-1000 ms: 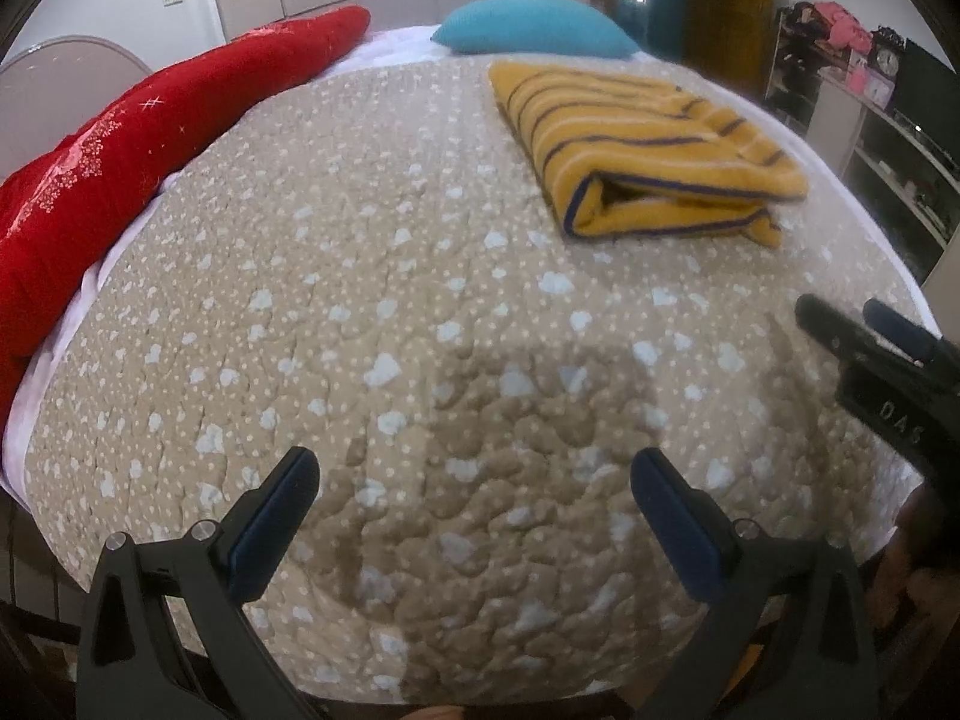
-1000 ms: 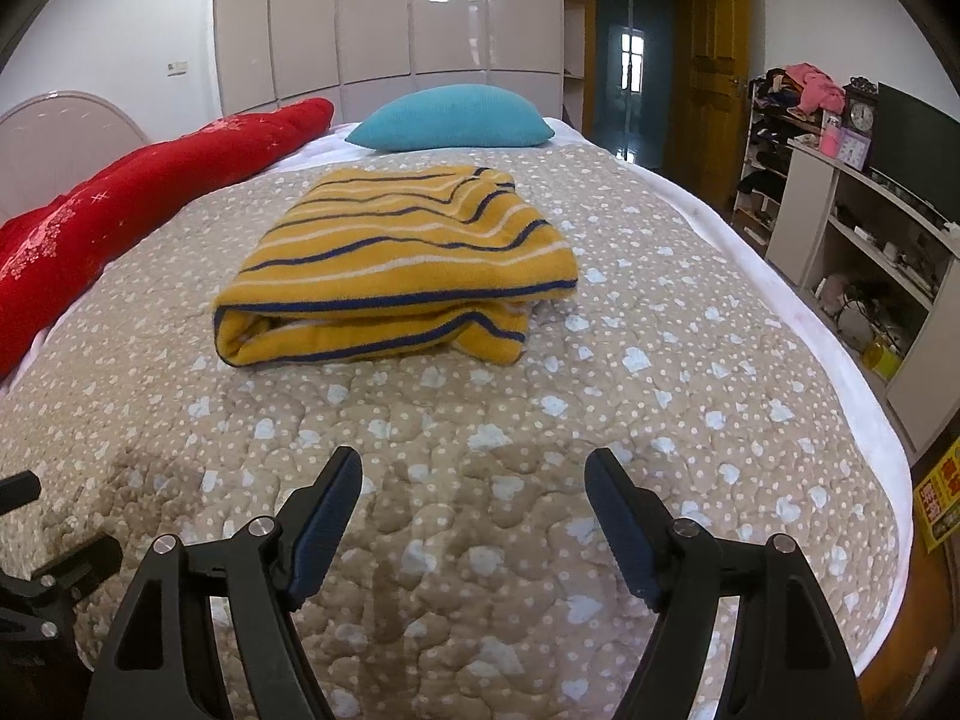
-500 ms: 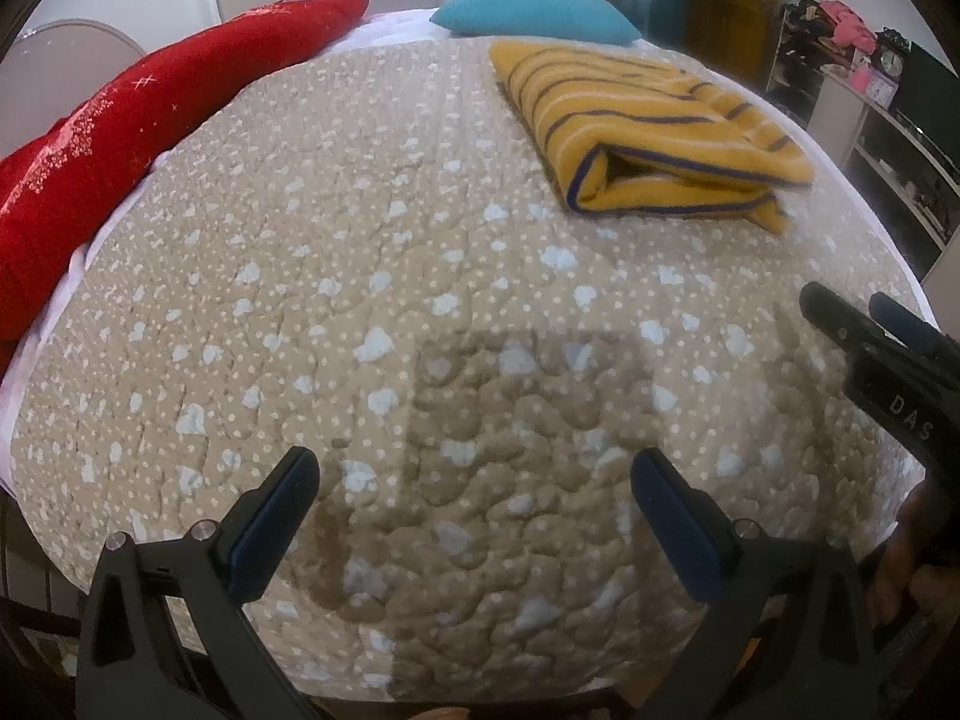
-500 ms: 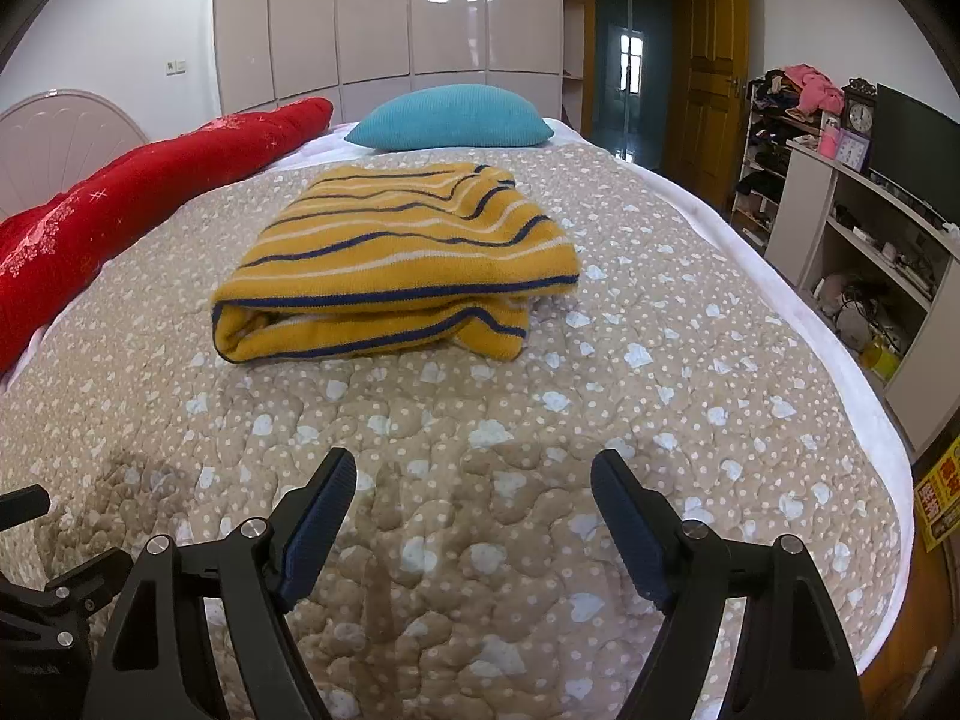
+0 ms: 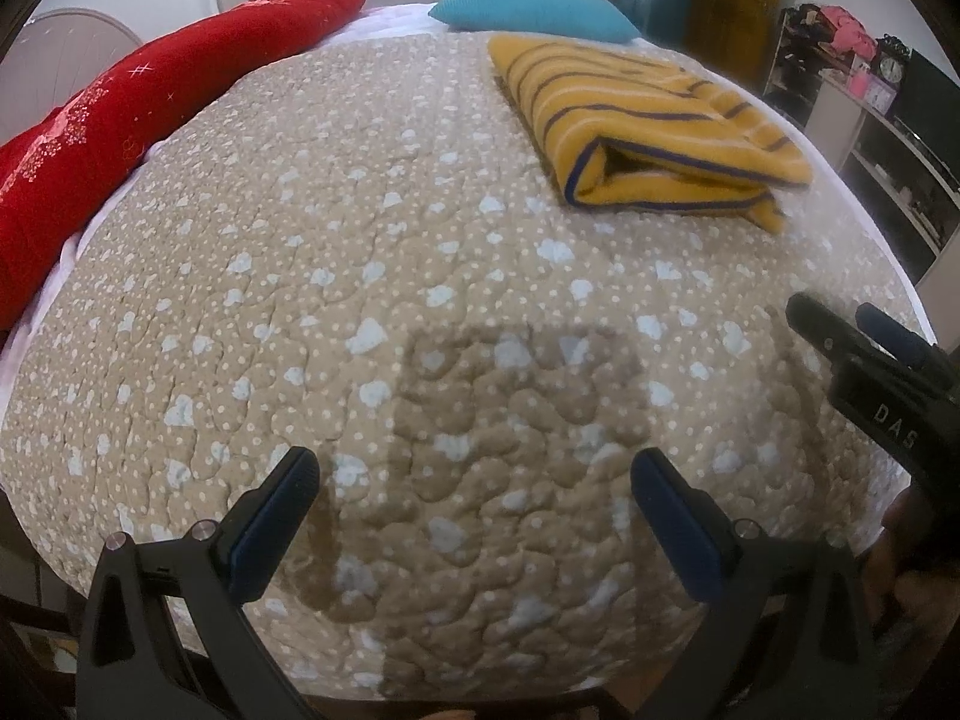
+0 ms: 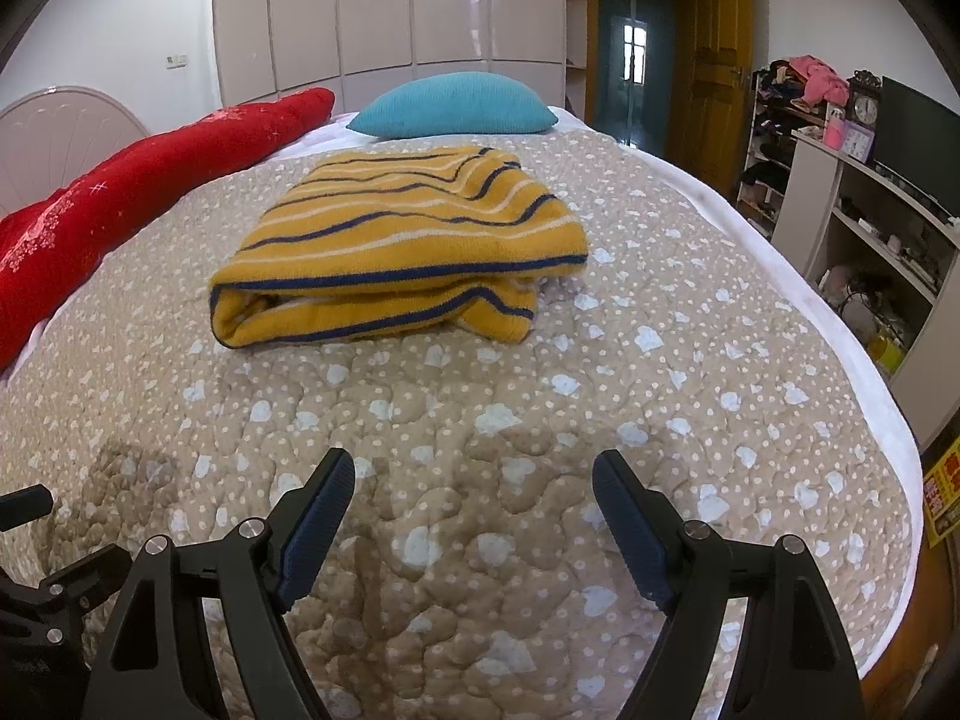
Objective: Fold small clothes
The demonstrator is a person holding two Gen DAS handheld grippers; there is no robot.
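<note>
Both grippers hung with jaws apart and empty, the left gripper (image 5: 474, 492) and right gripper (image 6: 474, 498) well short of the sweater (image 6: 396, 252). It lay folded on the quilt (image 6: 660, 360), this side of the blue pillow (image 6: 450, 105). It looked soft, light and limp; the thick near fold edge seemed the best place to pinch.

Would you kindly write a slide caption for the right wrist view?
Open right tongs hover over the dotted beige quilt, facing a folded yellow striped garment before a teal pillow.
</note>
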